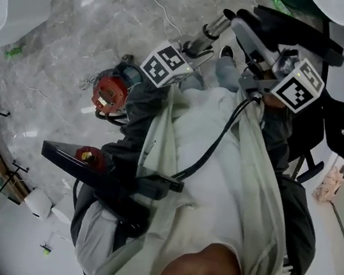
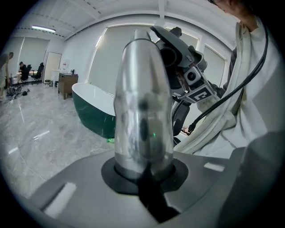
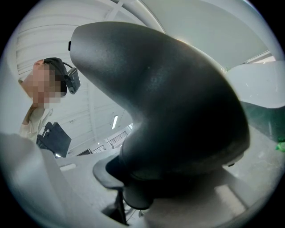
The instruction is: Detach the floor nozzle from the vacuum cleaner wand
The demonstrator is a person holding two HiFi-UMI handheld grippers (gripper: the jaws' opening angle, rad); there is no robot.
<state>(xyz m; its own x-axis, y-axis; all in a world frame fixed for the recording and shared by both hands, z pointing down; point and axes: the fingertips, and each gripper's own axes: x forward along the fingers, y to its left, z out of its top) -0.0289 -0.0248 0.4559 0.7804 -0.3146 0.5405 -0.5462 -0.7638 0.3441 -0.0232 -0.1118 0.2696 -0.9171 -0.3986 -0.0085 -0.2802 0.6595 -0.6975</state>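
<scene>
Gripping either side of the joint, far centre: left gripper (image 2: 144, 173) clamped on shiny silver metal wand (image 2: 142, 107), right gripper (image 3: 133, 182) clamped on dark grey rounded plastic floor nozzle (image 3: 173, 102) just right of it. Prob. braced to pull apart; not yet separated, I'd judge.

From the head view, the wand (image 1: 212, 28) vanishes behind the left tongs (image 1: 191, 47), its lower length hidden.
</scene>
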